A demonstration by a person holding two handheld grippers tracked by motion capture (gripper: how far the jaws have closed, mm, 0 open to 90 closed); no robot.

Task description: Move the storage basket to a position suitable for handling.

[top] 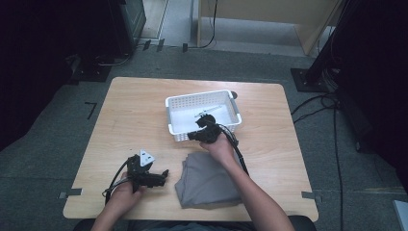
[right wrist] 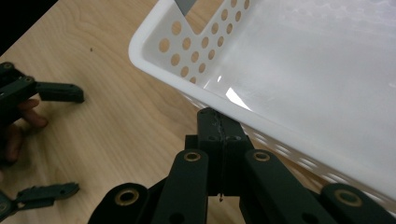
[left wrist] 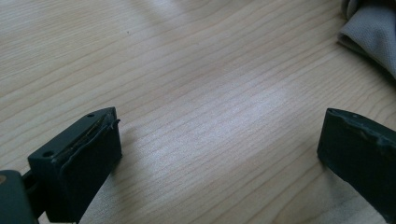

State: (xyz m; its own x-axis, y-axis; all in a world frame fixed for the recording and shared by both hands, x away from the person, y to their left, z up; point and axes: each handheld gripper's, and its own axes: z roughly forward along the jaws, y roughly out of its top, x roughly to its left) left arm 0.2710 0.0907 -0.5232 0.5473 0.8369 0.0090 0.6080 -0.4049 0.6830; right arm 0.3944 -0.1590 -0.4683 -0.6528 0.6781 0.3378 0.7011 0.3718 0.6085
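Here, right claw (right wrist: 219,122) closed at white basket (top: 202,100) rim — left claw (left wrist: 215,154) agape

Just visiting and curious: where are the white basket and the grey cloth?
white basket (top: 169,102): high view, left rim.
grey cloth (top: 204,180): high view, middle of the folded fabric.

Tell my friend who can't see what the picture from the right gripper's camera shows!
The right gripper, its two black jaws pressed together, points at the near rim of a white plastic basket with round holes. The basket sits on a wooden table. Farther off, the left gripper is open in a hand.
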